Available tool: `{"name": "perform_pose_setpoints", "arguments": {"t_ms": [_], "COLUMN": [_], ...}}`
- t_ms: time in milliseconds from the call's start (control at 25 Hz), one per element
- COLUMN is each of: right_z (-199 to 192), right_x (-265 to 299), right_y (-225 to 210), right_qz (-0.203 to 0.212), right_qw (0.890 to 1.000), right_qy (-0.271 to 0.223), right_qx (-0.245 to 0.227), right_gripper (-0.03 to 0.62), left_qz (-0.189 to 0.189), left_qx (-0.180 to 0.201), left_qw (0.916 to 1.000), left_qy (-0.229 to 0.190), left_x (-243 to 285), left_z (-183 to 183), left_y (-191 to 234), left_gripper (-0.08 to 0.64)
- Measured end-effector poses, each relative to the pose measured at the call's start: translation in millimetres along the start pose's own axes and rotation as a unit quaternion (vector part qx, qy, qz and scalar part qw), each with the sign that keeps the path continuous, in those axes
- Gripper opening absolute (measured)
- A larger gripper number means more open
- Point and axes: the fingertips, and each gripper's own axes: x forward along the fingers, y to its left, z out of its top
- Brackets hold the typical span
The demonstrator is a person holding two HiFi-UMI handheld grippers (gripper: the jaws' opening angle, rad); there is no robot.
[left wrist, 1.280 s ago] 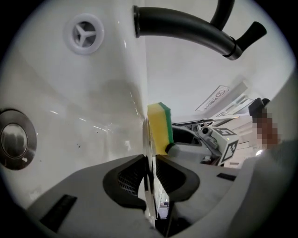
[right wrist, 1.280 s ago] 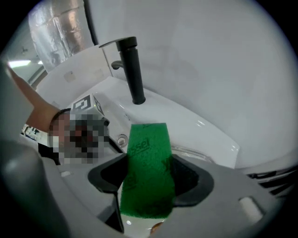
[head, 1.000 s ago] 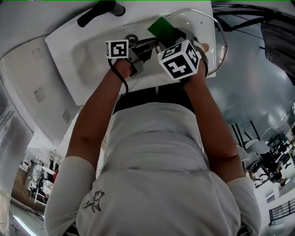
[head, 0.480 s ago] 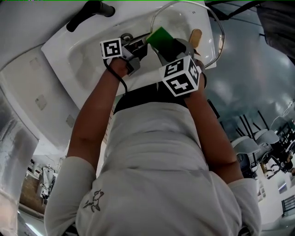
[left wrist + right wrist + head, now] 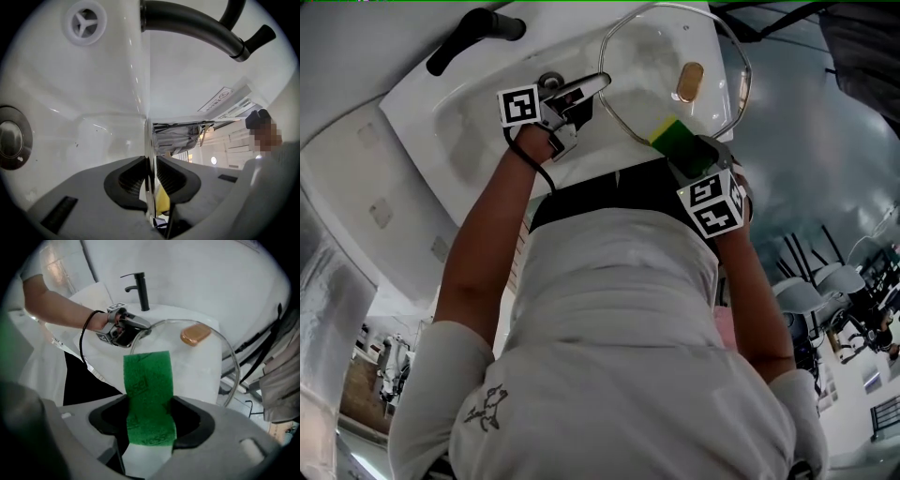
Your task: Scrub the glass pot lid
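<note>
**Head view.** I am holding the glass pot lid (image 5: 652,61) over the white sink (image 5: 455,127), tilted up on edge. The left gripper (image 5: 596,86) is clamping the lid's rim on its left side. The right gripper (image 5: 694,155) is carrying the green-and-yellow sponge (image 5: 673,138) at the lid's lower edge, touching it or just beside it; I cannot tell which. The tan knob (image 5: 689,82) is showing through the glass. The black faucet (image 5: 473,33) is standing well apart from the work.

**Left gripper view.** The jaws are standing narrowly apart, pinching the lid (image 5: 148,140), which I am seeing edge-on as a thin bright line running up from the left gripper (image 5: 150,176). The basin wall (image 5: 93,84) and faucet (image 5: 197,26) are lying behind it.

**Right gripper view.** The jaws of the right gripper (image 5: 150,425) are squeezing the sponge (image 5: 149,380), green scouring face toward the camera. The sponge is pointing at the lid (image 5: 197,364), near its lower rim; the knob (image 5: 194,335) is sitting further up.

**Judgement.** I am reading this as mid-scrub, at the bottom of the glass. The next move is calling for the green face to press flat on the glass and sweep upward while the left clamp is resisting the push, since a thin wet rim may slip.
</note>
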Motion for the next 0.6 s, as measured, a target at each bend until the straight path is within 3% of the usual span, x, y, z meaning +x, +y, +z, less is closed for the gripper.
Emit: {"name": "perform_pose_setpoints", "arguments": {"t_ms": [200,360,480,600], "right_z": [-48,-68,-55,-11], "right_x": [-11,-17,-29,-43], "right_y": [-48,-81,-104,-143], "right_qz": [0.011,0.018,0.034,0.027], "right_qw": [0.998,0.997,0.997,0.998], "right_qy": [0.041,0.056,0.021,-0.035], "right_qx": [0.05,0.056,0.065,0.05], "right_gripper": [0.288,0.29,0.293,0.293], "left_qz": [0.001,0.008,0.018,0.03], "left_qx": [-0.002,0.0,0.013,0.036], "left_qw": [1.0,0.9999,0.9997,0.9989], "left_qy": [0.0,-0.007,-0.006,0.002], "left_x": [2,1,0,2], "left_z": [-1,-1,-1,1], "left_y": [-1,0,0,-2], "left_gripper": [0.072,0.072,0.074,0.078]}}
